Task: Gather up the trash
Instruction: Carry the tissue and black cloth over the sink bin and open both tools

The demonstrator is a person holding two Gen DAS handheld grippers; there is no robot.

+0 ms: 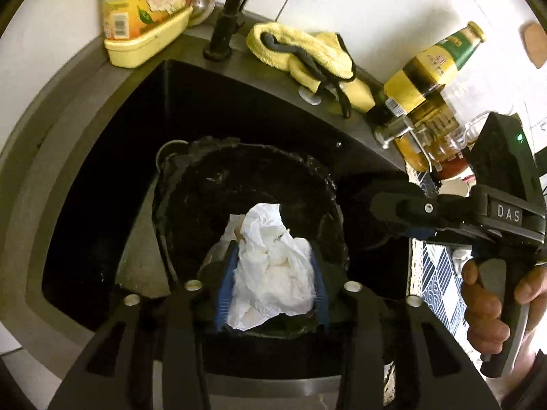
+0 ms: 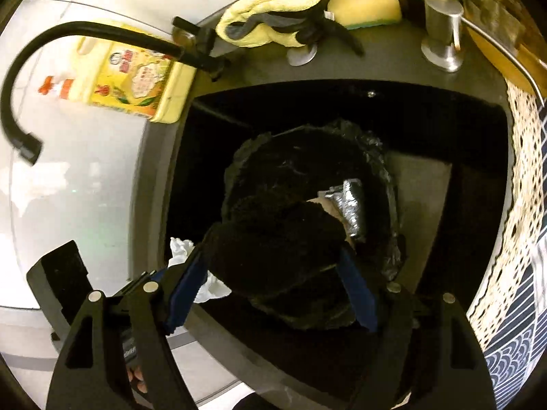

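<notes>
My left gripper (image 1: 271, 273) is shut on a crumpled white tissue (image 1: 273, 273) and holds it over the open mouth of a black trash bag (image 1: 212, 191) that sits in the dark sink (image 1: 102, 157). My right gripper (image 2: 273, 273) is shut on a black fuzzy object (image 2: 273, 246), also over the bag (image 2: 307, 157). A silver foil wrapper (image 2: 348, 205) lies inside the bag. The tissue also shows at the left in the right wrist view (image 2: 181, 249). The right gripper shows at the right in the left wrist view (image 1: 403, 212).
On the sink's rim are a black faucet (image 1: 229, 17), a yellow cloth (image 1: 301, 51), a yellow sponge (image 2: 365, 3), a yellow detergent bottle (image 1: 147, 7), a green-yellow glass bottle (image 1: 434, 65) and a steel soap pump (image 2: 441, 27). A patterned cloth (image 2: 512, 239) lies to the right.
</notes>
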